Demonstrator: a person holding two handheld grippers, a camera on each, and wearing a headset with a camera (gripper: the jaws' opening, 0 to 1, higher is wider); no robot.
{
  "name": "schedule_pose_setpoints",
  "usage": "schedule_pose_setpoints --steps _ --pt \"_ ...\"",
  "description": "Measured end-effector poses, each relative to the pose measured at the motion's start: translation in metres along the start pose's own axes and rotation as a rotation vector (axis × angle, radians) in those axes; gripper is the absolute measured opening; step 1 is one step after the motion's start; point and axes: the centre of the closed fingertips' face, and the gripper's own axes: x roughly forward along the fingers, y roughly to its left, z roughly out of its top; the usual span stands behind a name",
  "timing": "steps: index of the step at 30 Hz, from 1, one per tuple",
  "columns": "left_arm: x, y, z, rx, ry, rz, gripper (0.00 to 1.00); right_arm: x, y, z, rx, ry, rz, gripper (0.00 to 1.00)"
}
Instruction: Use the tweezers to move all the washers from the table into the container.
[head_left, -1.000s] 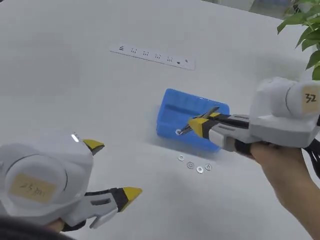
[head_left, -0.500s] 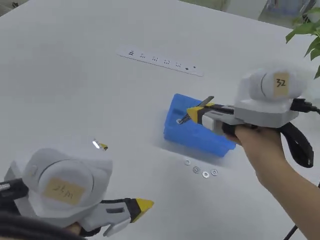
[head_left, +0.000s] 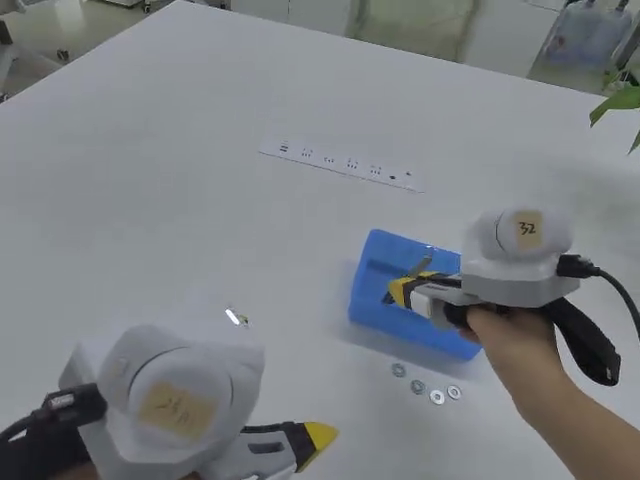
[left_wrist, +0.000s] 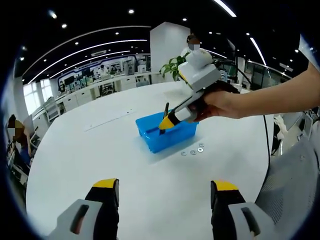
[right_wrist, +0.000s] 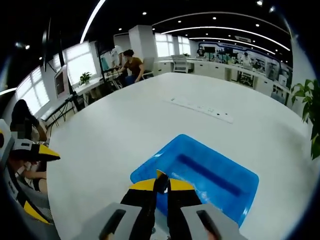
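Four washers (head_left: 427, 384) lie on the table (head_left: 200, 200) beside the blue container (head_left: 370, 300), as before; your right gripper (head_left: 399, 292), clamped on the tweezers (head_left: 419, 268), has brought their tips inside it, gap and load unreadable, so four picks likely remain.

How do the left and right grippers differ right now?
The left gripper has its jaws wide open and empty; the right gripper has its jaws shut on the tweezers. The left gripper hangs over bare table, the right gripper over the blue container. Both have yellow-tipped jaws.
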Motion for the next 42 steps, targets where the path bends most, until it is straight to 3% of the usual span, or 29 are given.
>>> schedule_pose_setpoints --steps 5,12,23,32,42 --pt "-0.001 -0.002 0.000 0.007 0.005 0.002 0.75 -0.001 -0.002 0.000 0.015 0.003 -0.006 0.04" --pt "-0.002 -0.002 0.001 0.028 0.012 0.008 0.75 -0.013 0.000 0.014 0.015 -0.050 -0.015 0.04" --pt "-0.002 -0.004 0.004 0.040 0.011 0.008 0.75 -0.063 0.010 0.033 0.006 -0.167 -0.030 0.04" --pt "-0.001 -0.012 0.006 0.046 -0.005 -0.007 0.74 -0.083 0.017 0.014 0.033 -0.154 -0.031 0.04" --pt "0.001 -0.011 0.005 0.042 0.001 -0.011 0.73 -0.075 0.022 -0.017 0.072 -0.088 -0.009 0.04"
